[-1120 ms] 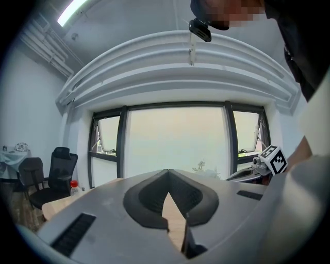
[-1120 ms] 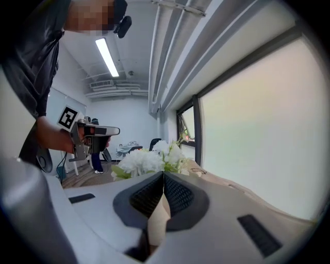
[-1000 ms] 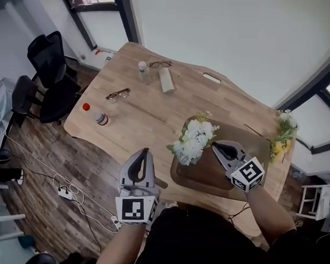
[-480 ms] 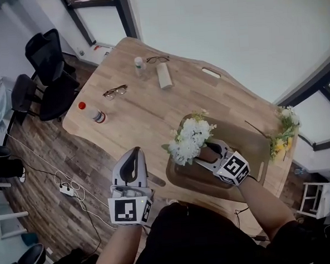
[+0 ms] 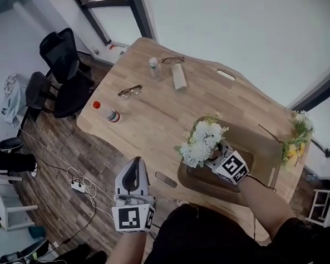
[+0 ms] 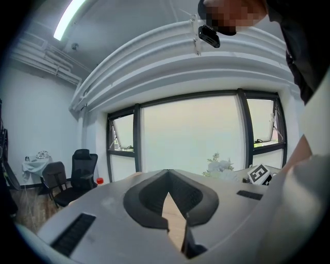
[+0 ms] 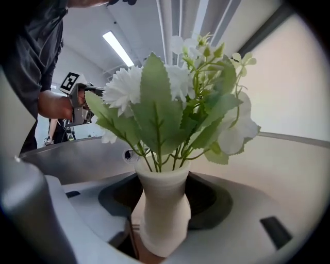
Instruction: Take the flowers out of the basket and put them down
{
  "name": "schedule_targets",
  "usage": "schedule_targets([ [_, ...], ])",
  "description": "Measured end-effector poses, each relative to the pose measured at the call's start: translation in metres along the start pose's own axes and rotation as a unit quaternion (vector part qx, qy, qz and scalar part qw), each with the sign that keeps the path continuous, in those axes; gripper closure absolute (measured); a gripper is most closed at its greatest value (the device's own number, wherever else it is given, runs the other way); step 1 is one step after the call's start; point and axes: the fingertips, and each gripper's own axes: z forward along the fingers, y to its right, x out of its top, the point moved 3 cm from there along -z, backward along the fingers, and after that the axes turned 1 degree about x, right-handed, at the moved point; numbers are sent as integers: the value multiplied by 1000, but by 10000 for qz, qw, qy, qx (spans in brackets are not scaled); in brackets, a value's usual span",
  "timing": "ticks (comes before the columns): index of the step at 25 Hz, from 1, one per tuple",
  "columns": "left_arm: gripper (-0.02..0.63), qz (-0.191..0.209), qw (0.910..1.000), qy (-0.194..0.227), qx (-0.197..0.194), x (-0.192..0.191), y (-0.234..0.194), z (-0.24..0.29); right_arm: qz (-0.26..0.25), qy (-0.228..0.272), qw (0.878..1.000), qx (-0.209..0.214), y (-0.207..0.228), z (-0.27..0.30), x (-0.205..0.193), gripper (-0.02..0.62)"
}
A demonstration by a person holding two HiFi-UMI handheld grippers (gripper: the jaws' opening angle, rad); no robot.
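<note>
White vase (image 7: 162,211) of flowers (image 7: 175,98) stands in the basket (image 5: 261,150) between our right tool's (image 5: 218,158) just-opened, spread jaws; our left tool (image 5: 137,163) is pressed together.

A light wooden desk (image 5: 152,110) with wavy edges stands on a dark plank floor (image 5: 60,152). Off its far left corner stand two black office chairs (image 5: 60,51), close together. Beyond the desk's far edge, tall windows (image 6: 191,142) in dark frames glow pale with daylight. The wall (image 6: 41,118) beside them is white. A strip light (image 6: 69,18) burns on the ceiling. A power strip (image 5: 79,187) lies on the floor.
</note>
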Motion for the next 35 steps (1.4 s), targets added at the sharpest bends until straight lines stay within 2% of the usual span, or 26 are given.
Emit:
schedule_targets([
  [7, 606, 78, 9999, 134, -25, 14, 0, -4, -104, 224, 9996, -120, -2, -13, 25, 325],
  [15, 606, 77, 9984, 381, -421, 28, 21, 3, -46, 341, 9989, -329, -8, -49, 50, 325],
  [23, 606, -44, 9959, 514, -737, 32, 40, 11, 148, 188, 9959, -872, -5, -96, 60, 325],
  [35, 606, -84, 9869, 720, -1439, 51, 91, 26, 168, 345, 9879, -1505, -5, -172, 92, 325],
])
